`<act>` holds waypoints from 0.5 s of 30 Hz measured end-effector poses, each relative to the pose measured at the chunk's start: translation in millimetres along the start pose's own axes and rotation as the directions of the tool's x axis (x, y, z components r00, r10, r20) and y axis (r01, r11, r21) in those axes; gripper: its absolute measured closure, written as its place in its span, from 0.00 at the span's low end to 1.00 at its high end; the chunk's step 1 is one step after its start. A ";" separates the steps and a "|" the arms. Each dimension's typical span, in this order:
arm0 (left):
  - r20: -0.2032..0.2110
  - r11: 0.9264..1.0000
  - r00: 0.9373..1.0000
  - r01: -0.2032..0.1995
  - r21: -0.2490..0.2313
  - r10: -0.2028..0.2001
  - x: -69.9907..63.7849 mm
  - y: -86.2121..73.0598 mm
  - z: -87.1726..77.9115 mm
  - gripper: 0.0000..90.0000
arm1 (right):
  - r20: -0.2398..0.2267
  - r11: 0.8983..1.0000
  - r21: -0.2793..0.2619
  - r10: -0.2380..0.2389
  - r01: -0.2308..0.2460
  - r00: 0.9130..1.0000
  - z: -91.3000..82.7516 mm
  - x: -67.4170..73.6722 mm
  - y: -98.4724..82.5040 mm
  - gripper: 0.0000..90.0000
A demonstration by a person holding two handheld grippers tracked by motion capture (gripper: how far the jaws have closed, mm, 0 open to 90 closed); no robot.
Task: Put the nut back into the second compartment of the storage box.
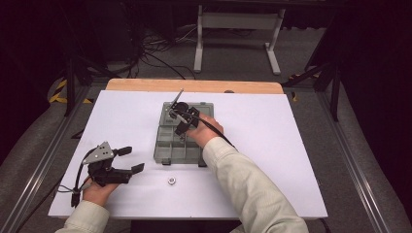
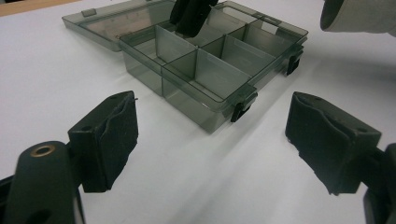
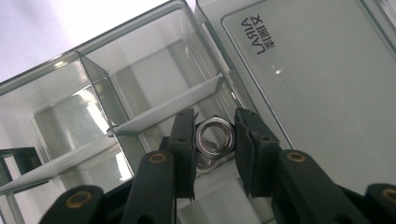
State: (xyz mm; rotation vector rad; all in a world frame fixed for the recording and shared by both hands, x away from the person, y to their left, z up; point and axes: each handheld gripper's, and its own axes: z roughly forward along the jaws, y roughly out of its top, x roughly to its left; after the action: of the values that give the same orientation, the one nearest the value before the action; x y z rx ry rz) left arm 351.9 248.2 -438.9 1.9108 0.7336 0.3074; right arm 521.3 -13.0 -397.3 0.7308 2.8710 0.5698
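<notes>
High view: loose nut beside organizer box

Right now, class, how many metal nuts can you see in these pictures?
2: one nut between the right gripper's jaws over the box, one loose nut on the table. Others may be hidden.

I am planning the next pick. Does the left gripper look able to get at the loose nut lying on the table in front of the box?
Probably yes. The left gripper hangs open with nothing between its jaws, and the nut lies alone on the bare white table, just to its right, in front of the compartment box. The right gripper is busy over the box.
</notes>
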 end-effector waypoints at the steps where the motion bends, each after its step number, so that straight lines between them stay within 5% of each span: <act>1: 0.001 1.000 1.000 0.000 0.000 0.000 -0.1 0.0 0.2 0.20 | 0.002 1.000 0.003 0.002 -0.002 1.000 0.2 1.0 0.2 0.77; 15: 0.006 1.000 1.000 -0.003 0.000 0.003 0.6 -0.3 1.3 0.19 | -0.011 0.999 -0.036 -0.022 0.021 1.000 -12.2 6.7 -0.7 0.67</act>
State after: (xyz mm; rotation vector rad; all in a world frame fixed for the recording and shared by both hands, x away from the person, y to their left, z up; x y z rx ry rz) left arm 353.0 247.8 -439.7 1.9122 0.7263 0.3035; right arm 512.6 -14.3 -386.5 0.6930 2.8673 0.6228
